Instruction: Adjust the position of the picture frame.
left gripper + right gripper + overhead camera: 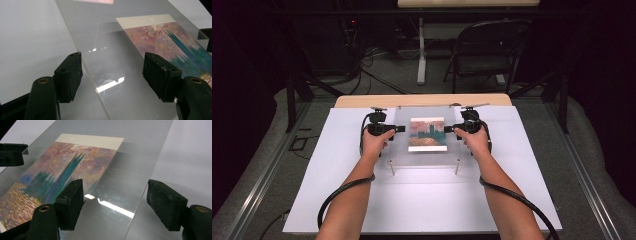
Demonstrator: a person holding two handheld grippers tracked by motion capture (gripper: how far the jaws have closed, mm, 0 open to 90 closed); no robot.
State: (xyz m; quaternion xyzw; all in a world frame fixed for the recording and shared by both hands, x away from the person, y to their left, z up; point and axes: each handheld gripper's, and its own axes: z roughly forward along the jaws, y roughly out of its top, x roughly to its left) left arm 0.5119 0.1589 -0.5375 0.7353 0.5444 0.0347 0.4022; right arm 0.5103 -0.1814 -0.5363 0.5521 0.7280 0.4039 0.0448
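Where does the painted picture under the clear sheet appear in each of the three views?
High view: the picture lies at the middle, between the two grippers.
Left gripper view: the picture is at the upper right, above the right-hand jaw.
Right gripper view: the picture is at the left and middle.
Shared landmark: its plain cream margin, beside the dark teal tower.

The right hand-held gripper (113, 206) has its black jaws spread wide astride the edge of a clear acrylic sheet (125, 177). An impressionist painting print (57, 172) lies under the sheet on the white bench (190, 157).
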